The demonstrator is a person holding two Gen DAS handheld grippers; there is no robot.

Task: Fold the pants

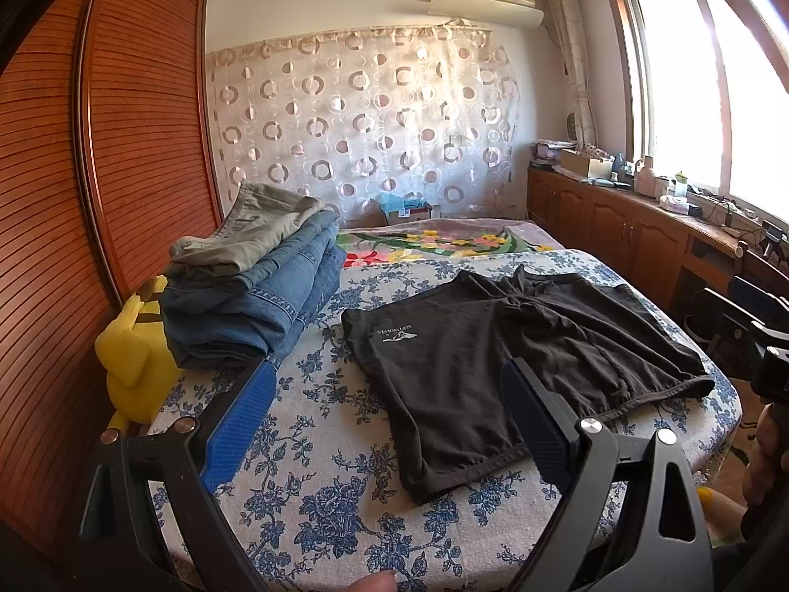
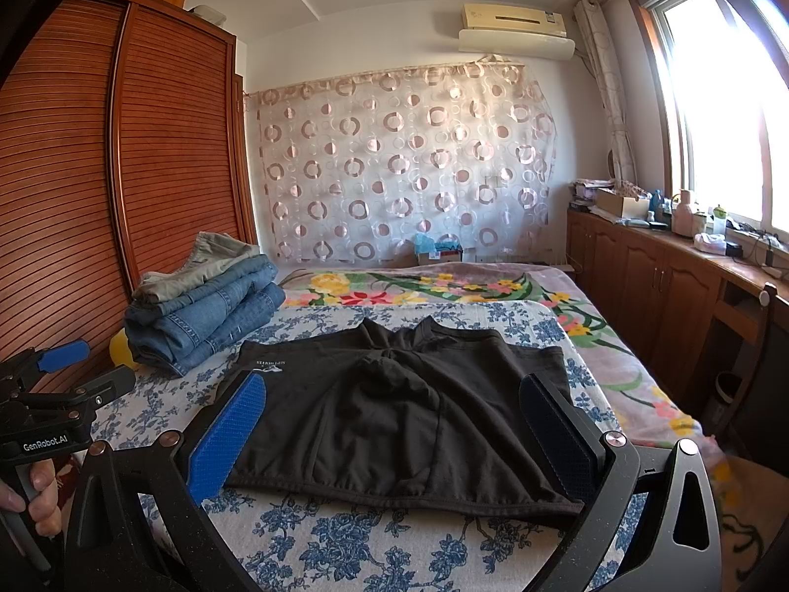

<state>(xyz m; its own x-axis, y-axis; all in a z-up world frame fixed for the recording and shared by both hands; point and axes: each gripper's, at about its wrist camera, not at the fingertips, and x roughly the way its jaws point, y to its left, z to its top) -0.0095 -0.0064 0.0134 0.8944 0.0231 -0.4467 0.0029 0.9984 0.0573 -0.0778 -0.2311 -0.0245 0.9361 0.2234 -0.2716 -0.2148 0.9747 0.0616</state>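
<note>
Black shorts [image 1: 444,375] [image 2: 375,424] with a small white logo lie spread flat on the blue-flowered cloth [image 1: 315,483] [image 2: 394,542] covering the bed; the middle is bunched. My left gripper [image 1: 389,370] is open above the cloth's near left part, its right finger over the shorts' near hem. It also shows at the left edge of the right wrist view as the left gripper [image 2: 106,362], held by a hand. My right gripper [image 2: 394,385] is open, hovering over the shorts with one finger above each side. Neither holds anything.
A stack of folded jeans and khaki pants [image 1: 256,286] [image 2: 202,311] sits at the bed's left, beside a yellow plush toy [image 1: 133,355]. A slatted wooden wardrobe [image 1: 98,172] stands on the left, and low cabinets [image 2: 665,291] with clutter run under the window.
</note>
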